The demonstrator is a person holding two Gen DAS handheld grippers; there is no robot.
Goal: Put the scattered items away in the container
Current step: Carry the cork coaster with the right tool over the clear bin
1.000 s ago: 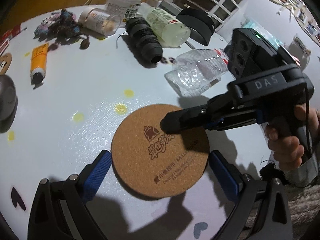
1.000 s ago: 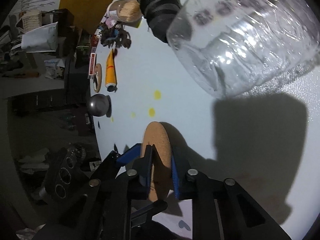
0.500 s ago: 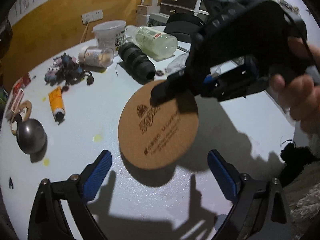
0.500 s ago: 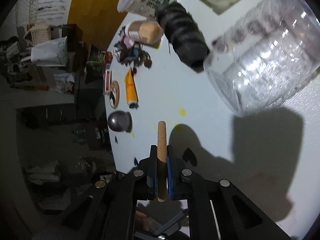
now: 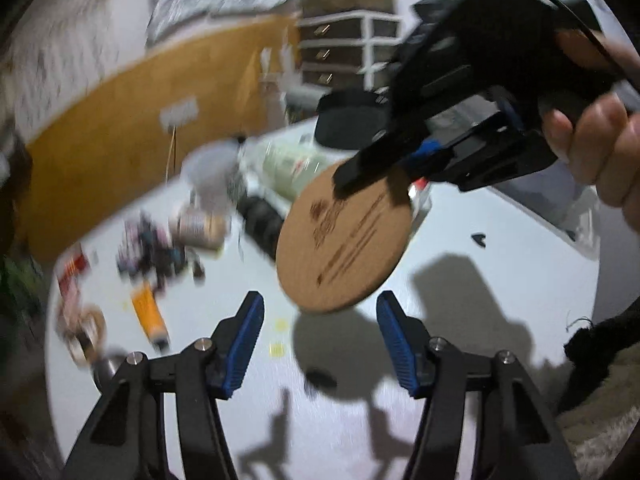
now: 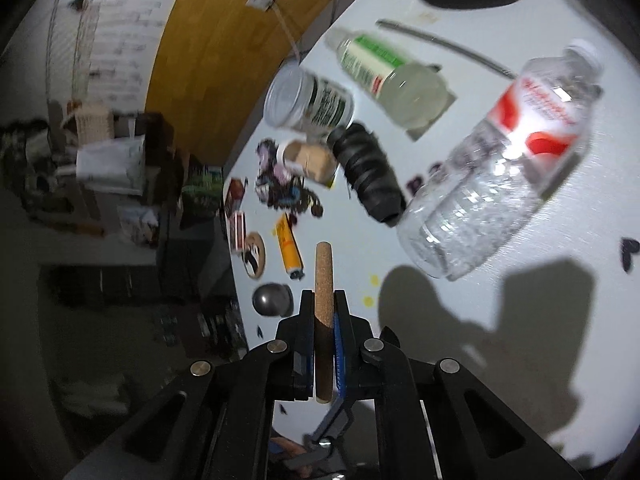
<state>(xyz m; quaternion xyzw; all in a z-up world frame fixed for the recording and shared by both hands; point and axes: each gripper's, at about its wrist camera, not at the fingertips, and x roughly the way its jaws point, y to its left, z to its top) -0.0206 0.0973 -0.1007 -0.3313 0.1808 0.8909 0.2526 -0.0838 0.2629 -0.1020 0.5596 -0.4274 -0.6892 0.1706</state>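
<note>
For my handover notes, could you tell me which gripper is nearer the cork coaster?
Right. The right gripper is shut on the cork coaster; the left gripper hangs open below it, apart.

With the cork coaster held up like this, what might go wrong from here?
The right gripper pinches the cork coaster only near its rim, so it may pivot or slip out. Lowered carelessly, the coaster could strike the water bottle or black ribbed tube lying close by. The left gripper, open beneath it, could be bumped.
</note>
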